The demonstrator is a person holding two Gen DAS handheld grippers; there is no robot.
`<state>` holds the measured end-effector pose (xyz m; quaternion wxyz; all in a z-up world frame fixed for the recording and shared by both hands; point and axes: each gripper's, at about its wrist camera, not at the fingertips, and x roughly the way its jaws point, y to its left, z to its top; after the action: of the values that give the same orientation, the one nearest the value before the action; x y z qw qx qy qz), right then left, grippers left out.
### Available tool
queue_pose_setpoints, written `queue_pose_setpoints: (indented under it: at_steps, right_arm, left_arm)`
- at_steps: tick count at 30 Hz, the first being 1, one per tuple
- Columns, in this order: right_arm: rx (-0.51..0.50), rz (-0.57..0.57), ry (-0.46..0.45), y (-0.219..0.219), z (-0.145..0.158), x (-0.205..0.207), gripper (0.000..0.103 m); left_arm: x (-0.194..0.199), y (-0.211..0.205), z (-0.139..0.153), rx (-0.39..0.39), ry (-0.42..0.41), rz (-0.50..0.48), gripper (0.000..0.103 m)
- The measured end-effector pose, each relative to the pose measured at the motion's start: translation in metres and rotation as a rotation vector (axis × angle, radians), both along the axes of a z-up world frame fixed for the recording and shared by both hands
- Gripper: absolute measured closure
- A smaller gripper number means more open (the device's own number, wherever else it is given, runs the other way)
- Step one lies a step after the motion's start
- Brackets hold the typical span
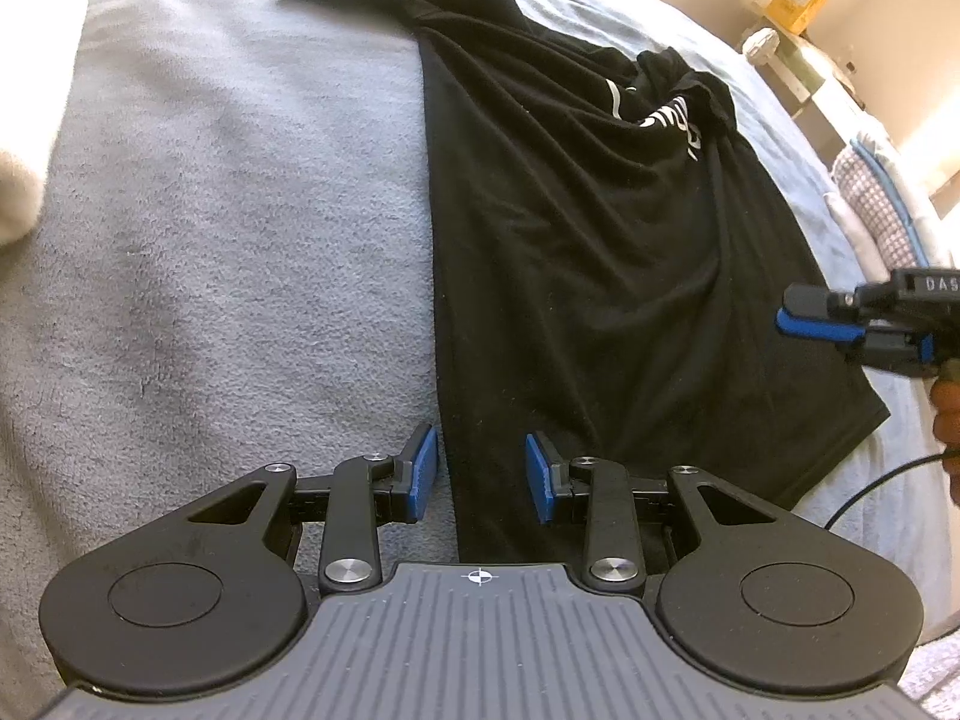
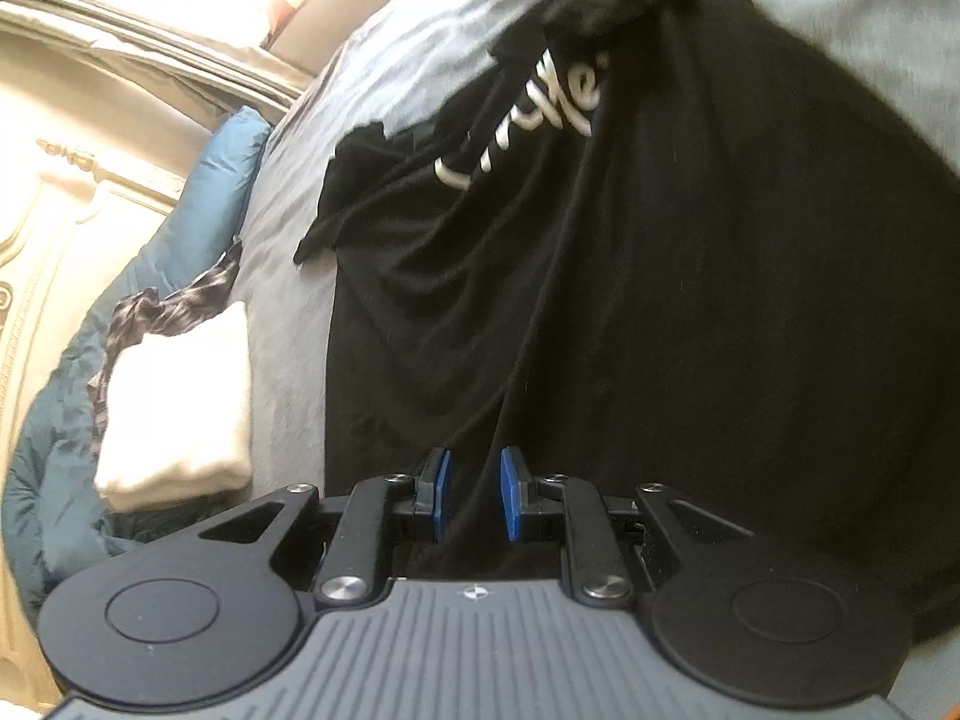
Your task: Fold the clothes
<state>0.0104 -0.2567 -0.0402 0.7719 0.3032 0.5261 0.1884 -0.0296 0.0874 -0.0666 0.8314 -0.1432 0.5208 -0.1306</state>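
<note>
Two views take in one black T-shirt [image 1: 570,252] spread on a bed, under a pale grey fleece blanket [image 1: 228,228].

From the left wrist the whole garment shows: one sleeve reaching to the far end, the body rumpled in long folds, white lettering bunched near the far right, and the hem corner at the near right. The left tongs [image 1: 480,477] hang over the shirt's near left edge, blue pads a moderate gap apart, one pad over blanket and the other over cloth, gripping nothing. This view alone catches the right tongs [image 1: 792,315] from the side, over the shirt's right edge; their pads look nearly together there, and a hand [image 1: 948,414] with a trailing cable sits behind them.

From the right wrist the shirt [image 2: 660,300] fills most of the frame and the white script reads larger. Here the right tongs [image 2: 474,495] stand with a narrow gap between the pads, black cloth behind; whether fabric is pinched I cannot tell.

Only the right wrist view shows a folded white cloth [image 2: 180,408] with a checked garment [image 2: 168,306] on it, lying on a teal quilt [image 2: 198,210] beside a cream carved headboard [image 2: 72,168]. Only the left wrist view shows a yellow box [image 1: 798,0] on a shelf past the bed's far side, against a sunlit wall.
</note>
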Motion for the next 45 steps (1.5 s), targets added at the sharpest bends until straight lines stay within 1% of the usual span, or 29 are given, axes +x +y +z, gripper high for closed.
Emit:
queue_pose_setpoints:
  at_steps: [4, 7, 8, 10, 14, 15, 19, 20, 23, 26, 27, 28, 33, 35, 37, 38, 39, 41, 42, 43, 44, 45]
  right_arm:
    - [-0.043, -0.002, -0.069, 0.0, 0.014, 0.012, 0.083]
    - [0.013, 0.017, -0.067, 0.007, 0.018, 0.03, 0.083]
    - [0.032, 0.023, -0.067, 0.009, 0.02, 0.036, 0.083]
    - [0.06, 0.063, -0.059, 0.025, 0.023, 0.051, 0.083]
    - [-0.029, 0.146, -0.108, 0.067, 0.026, 0.095, 0.083]
    - [-0.071, 0.166, -0.131, 0.077, 0.024, 0.105, 0.084]
    - [-0.224, 0.253, -0.217, 0.112, 0.013, 0.144, 0.084]
    - [-0.263, 0.261, -0.222, 0.118, 0.007, 0.153, 0.084]
    - [-0.337, 0.288, -0.193, 0.133, -0.014, 0.176, 0.085]
    - [-0.417, 0.282, -0.223, 0.14, -0.03, 0.196, 0.094]
    - [-0.408, 0.261, -0.222, 0.142, -0.032, 0.205, 0.097]
    - [-0.397, 0.239, -0.22, 0.143, -0.033, 0.215, 0.103]
    - [-0.397, 0.17, -0.249, 0.154, -0.041, 0.251, 0.103]
    - [-0.386, 0.135, -0.246, 0.154, -0.041, 0.259, 0.103]
    - [-0.404, 0.168, -0.271, 0.157, -0.03, 0.257, 0.103]
    - [-0.396, 0.218, -0.308, 0.156, -0.021, 0.25, 0.103]
    - [-0.388, 0.27, -0.346, 0.156, -0.011, 0.243, 0.102]
    - [-0.387, 0.376, -0.411, 0.155, 0.005, 0.228, 0.093]
    - [-0.405, 0.422, -0.431, 0.155, 0.009, 0.221, 0.079]
    - [-0.424, 0.467, -0.451, 0.155, 0.013, 0.213, 0.068]
    - [-0.452, 0.501, -0.465, 0.156, 0.012, 0.208, 0.066]
    - [-0.481, 0.534, -0.478, 0.158, 0.012, 0.204, 0.066]
  left_arm:
    - [0.001, 0.001, 0.004, -0.011, -0.011, -0.002, 0.071]
    - [0.001, 0.003, 0.005, -0.062, -0.007, -0.002, 0.071]
    - [0.001, 0.003, 0.004, -0.067, -0.002, -0.005, 0.071]
    - [0.001, 0.0, 0.001, -0.045, 0.006, -0.014, 0.071]
    - [0.001, -0.005, 0.0, -0.008, 0.007, -0.032, 0.071]
    - [0.0, -0.005, 0.0, -0.006, 0.007, -0.036, 0.071]
    - [0.001, 0.001, -0.003, -0.032, 0.015, -0.034, 0.071]
    - [0.002, 0.002, -0.003, -0.042, 0.017, -0.031, 0.071]
    - [0.004, 0.007, -0.005, -0.07, 0.026, -0.029, 0.071]
    - [0.005, 0.009, -0.006, -0.087, 0.032, -0.03, 0.071]
    - [0.005, 0.01, -0.007, -0.089, 0.033, -0.033, 0.071]
    - [0.005, 0.01, -0.007, -0.091, 0.034, -0.036, 0.071]
    - [0.007, 0.011, -0.005, -0.096, 0.045, -0.034, 0.071]
    - [0.005, 0.011, -0.004, -0.097, 0.047, -0.032, 0.071]
    - [0.001, 0.011, -0.005, -0.097, 0.046, -0.03, 0.071]
    - [0.001, 0.011, -0.005, -0.098, 0.044, -0.031, 0.071]
    - [0.0, 0.012, -0.005, -0.099, 0.042, -0.031, 0.071]
    - [-0.001, 0.013, -0.005, -0.105, 0.044, -0.03, 0.071]
    - [-0.001, 0.013, -0.005, -0.109, 0.047, -0.028, 0.071]
    - [-0.001, 0.014, -0.006, -0.113, 0.05, -0.026, 0.071]
    - [-0.001, 0.015, -0.006, -0.117, 0.053, -0.024, 0.071]
    - [0.002, 0.016, -0.005, -0.118, 0.054, -0.024, 0.071]
